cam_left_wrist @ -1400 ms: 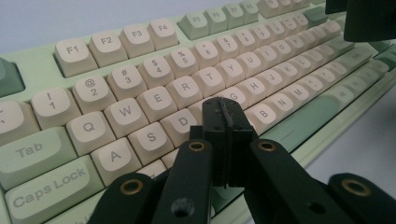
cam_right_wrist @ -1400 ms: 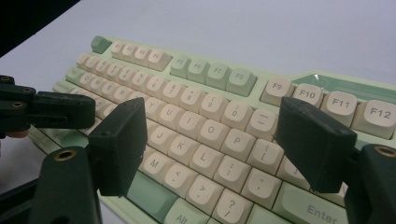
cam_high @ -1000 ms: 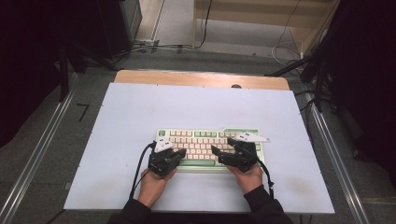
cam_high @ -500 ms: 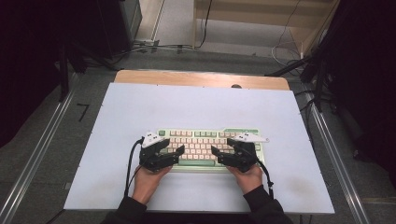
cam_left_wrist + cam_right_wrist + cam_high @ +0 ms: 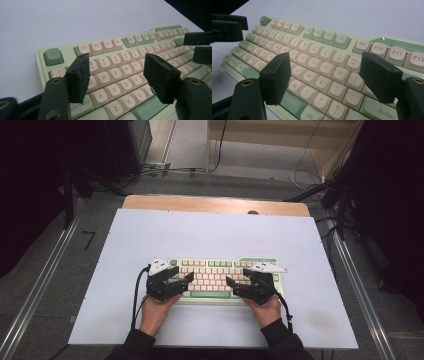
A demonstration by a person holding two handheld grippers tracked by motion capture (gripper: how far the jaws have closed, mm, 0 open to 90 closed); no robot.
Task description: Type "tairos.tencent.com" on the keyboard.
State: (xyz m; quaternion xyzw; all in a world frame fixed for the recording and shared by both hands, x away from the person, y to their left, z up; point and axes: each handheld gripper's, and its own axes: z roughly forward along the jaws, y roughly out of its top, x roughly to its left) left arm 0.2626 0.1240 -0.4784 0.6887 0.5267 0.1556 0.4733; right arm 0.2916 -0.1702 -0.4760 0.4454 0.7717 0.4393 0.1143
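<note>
A pale green keyboard [image 5: 220, 270] with cream keys lies on the white table, near the front. My left gripper [image 5: 187, 281] hovers over its left end, jaws pointing right. In the left gripper view the left gripper [image 5: 116, 62] is open above the letter keys [image 5: 110, 77], touching nothing. Its jaws have just swung wide from shut and then closed in slightly, with nothing between them. My right gripper [image 5: 231, 286] hovers over the right half, pointing left. In the right gripper view the right gripper [image 5: 325, 60] stands open above the keys [image 5: 324, 67]. Each gripper view shows the other gripper: right [image 5: 200, 47], left [image 5: 243, 25].
The white tabletop [image 5: 215, 235] stretches far behind and beside the keyboard. A wooden strip [image 5: 215, 205] runs along its back edge. Metal rails [image 5: 45, 285] flank the table, and cables [image 5: 165, 170] lie on the floor beyond.
The left gripper's jaws went from shut to open, and it shifted slightly left along the keyboard. The right gripper stayed where it was.
</note>
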